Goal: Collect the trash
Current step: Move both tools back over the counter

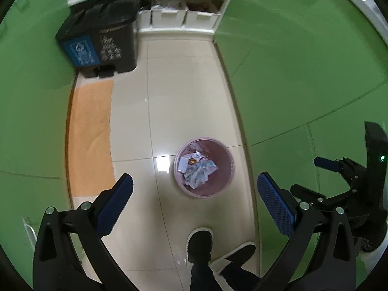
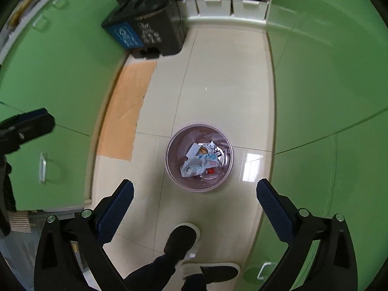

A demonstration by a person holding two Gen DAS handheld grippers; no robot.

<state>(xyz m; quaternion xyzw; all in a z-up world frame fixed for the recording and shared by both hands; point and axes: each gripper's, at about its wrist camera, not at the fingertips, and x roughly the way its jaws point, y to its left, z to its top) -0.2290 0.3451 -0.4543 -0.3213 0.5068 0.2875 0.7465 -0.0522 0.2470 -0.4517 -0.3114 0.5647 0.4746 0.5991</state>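
A small round pink waste basket (image 1: 225,181) stands on the tiled floor, with crumpled wrappers and paper (image 1: 198,169) inside. It also shows in the right wrist view (image 2: 174,177), with the same trash (image 2: 198,162) in it. My left gripper (image 1: 194,189) is open and empty, held high above the floor, with the basket between its fingertips. My right gripper (image 2: 195,192) is open and empty, just nearer than the basket. The right gripper (image 1: 339,169) also shows at the right edge of the left wrist view.
A black two-compartment pedal bin (image 1: 101,46) with a blue label stands at the far left by white shelves (image 1: 184,17). An orange mat (image 1: 89,135) lies along the left green cabinets (image 1: 31,121). Green cabinets (image 1: 303,72) line the right. The person's shoes (image 1: 201,242) are below.
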